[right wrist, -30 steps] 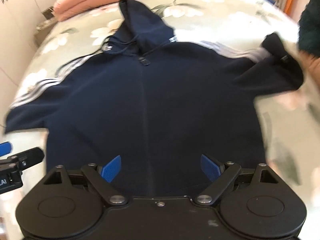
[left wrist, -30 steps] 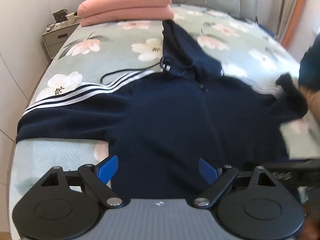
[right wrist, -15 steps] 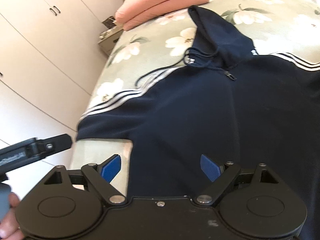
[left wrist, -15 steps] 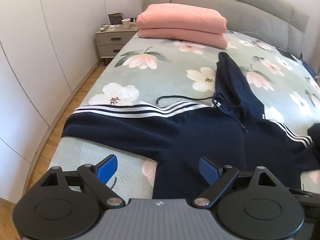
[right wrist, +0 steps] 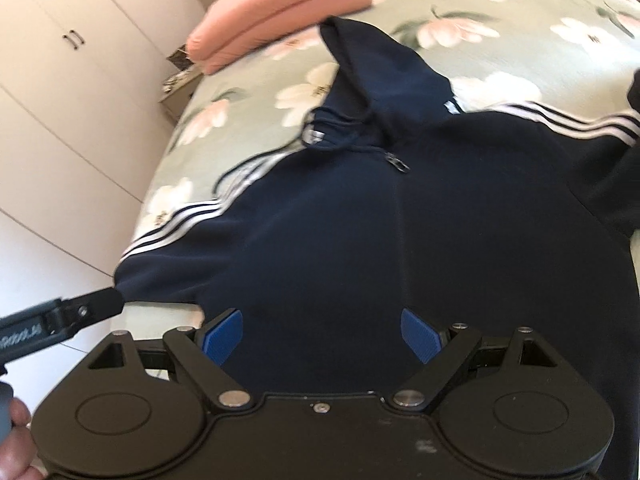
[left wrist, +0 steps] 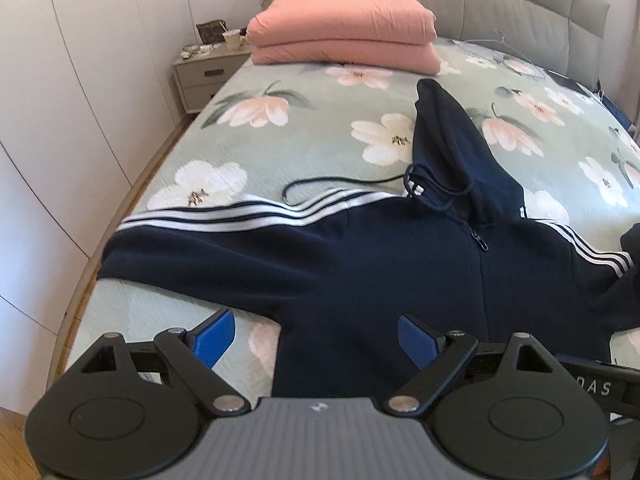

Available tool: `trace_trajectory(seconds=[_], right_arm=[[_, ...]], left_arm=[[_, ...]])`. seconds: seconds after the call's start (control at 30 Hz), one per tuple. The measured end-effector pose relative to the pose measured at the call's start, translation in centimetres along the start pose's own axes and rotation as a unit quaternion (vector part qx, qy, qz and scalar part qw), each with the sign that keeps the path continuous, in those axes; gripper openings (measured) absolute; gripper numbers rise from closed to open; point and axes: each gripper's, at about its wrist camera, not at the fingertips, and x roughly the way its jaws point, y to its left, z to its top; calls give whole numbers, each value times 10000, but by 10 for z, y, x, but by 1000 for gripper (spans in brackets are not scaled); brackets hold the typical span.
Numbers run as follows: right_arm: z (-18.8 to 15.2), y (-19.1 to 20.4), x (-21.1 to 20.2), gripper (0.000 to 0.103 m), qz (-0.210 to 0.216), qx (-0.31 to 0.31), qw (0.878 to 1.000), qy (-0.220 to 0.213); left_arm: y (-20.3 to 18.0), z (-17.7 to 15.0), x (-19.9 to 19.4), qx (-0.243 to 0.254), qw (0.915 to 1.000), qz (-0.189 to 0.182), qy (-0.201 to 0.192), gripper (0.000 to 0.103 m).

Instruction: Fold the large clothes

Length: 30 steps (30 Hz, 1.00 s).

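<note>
The navy hoodie (left wrist: pixel 360 264) lies front-up across the bed (left wrist: pixel 280 148), its striped sleeve (left wrist: pixel 224 236) running out to the bed's left edge, ahead and left of the left gripper (left wrist: pixel 312 338), nearer than the right gripper (right wrist: pixel 322 334); both stand apart, empty.

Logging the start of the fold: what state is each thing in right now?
Hoodie: spread flat, zipped, unfolded.
Left sleeve: stretched out sideways.
Hood: laid flat toward the pillows.
Drawstring: trailing loose.
Pink pillows: stacked.
Left gripper: open, empty.
Right gripper: open, empty.
</note>
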Motion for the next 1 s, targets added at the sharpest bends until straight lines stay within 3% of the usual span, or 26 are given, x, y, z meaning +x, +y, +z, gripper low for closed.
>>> trace_trajectory(seconds=[0.23,0.43,0.53,0.8,1.0], right_arm=[[-5,2,9,102,417,285,9986,173],[-12,8,16,102,478,333,9979,299],[-14,5,19,102,342,266,9985,320],[-26,-37,25,102,-493,165,9979,396],[-21,-50,29,102,-760,-8,9963,403]], left_arm=[[4,-2,7,-24,10000,63,71,90],[12,0,10,-85,9999,59,86,90],[9,0,12,-28,10000,59,42,90],[-11,-10,41,70,9998,-106,138,90],[37,-7,77,-903,9950,114,407,90]])
